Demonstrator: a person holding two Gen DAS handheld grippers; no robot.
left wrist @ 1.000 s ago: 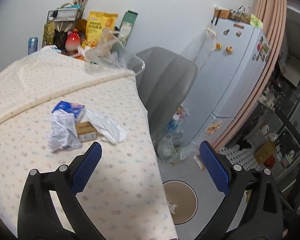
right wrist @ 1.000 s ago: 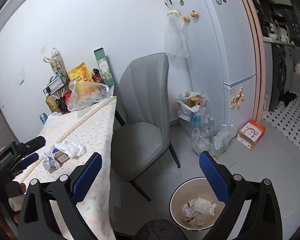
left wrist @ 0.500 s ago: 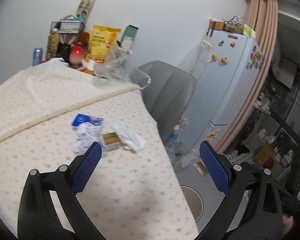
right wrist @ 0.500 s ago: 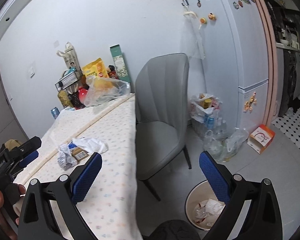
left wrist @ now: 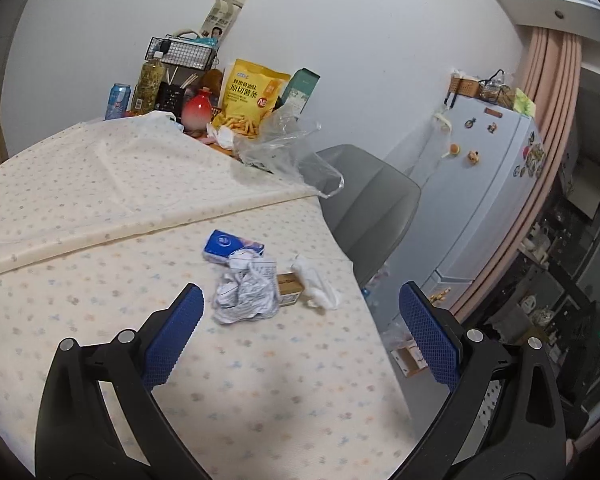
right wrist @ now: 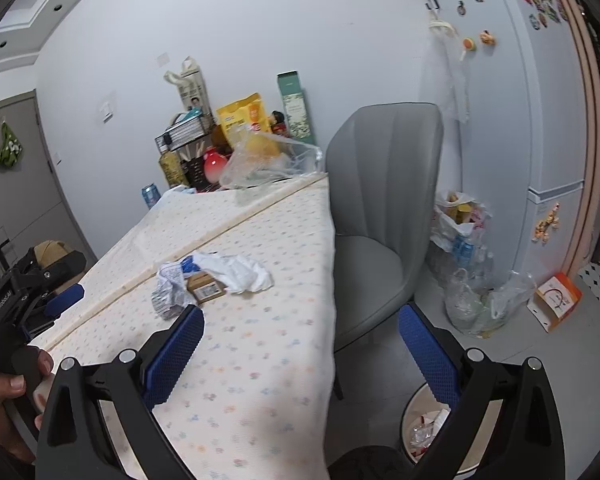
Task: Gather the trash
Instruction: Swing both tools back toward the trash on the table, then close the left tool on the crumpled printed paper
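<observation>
L wrist view: left gripper [left wrist: 298,312] is spread wide w/ nothing between the blue pads, hanging above the table [left wrist: 100,184] and aimed at the trash pile near the right edge. Pile = crumpled paper wad [left wrist: 246,294] closest to the gripper, blue tissue pack [left wrist: 230,246] touching it on the far side, small cardboard box [left wrist: 289,286] just beside it on the right, white crumpled plastic/tissue [left wrist: 316,286] against the box. Handling, est. only: wad is light, soft, springy, so pinch across its fattest part and let the pads crush it; the box is stiffer, take it by the flat sides; the white piece is floppy and may trail or snag neighbours. R wrist view: right gripper [right wrist: 300,344] also spread and empty, over the near table edge. Same pile sits mid-table: paper wad [right wrist: 170,286], box [right wrist: 206,286], white piece [right wrist: 242,272], blue pack mostly hidden behind them. Waste bin [right wrist: 414,420] on the floor by the grey chair [right wrist: 380,208], partly hidden by the gripper, already has some scraps in it. Left gripper [right wrist: 28,296] shows at far left, held in a hand [right wrist: 8,396]. Nothing picked yet; the wad looks like the easiest first grab, the bin a short carry to the right.
</observation>
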